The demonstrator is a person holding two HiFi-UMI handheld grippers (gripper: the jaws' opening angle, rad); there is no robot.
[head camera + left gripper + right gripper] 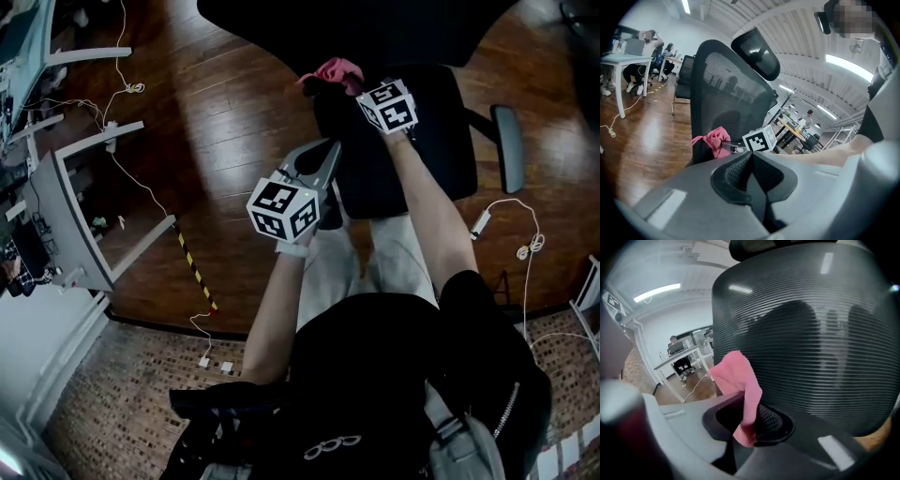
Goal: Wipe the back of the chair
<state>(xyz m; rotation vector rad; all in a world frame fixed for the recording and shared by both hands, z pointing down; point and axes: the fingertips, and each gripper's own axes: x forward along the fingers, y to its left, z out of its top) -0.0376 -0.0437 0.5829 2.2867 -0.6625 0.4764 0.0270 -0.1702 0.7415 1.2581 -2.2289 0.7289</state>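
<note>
Pink fabric cloth (740, 385) sits clamped in my right gripper (751, 420), close up at the lower part of the black mesh chair back (811, 333). My left gripper (752, 161) has its jaws together on nothing, near the chair.

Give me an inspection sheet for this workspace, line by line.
Surface: brown wooden floor; brick-patterned strip nearer the person.
Job's things: black mesh office chair, upright; pink cloth held before its backrest, contact unclear.
Clutter: yellow-and-black striped tape on the floor.
Grippers: left hand-held gripper shut, empty; right hand-held gripper shut on the pink cloth.
Cables: white cables trail over the floor on both sides of the chair.
Surroundings: white desks at left; seated people in the distance.
</note>
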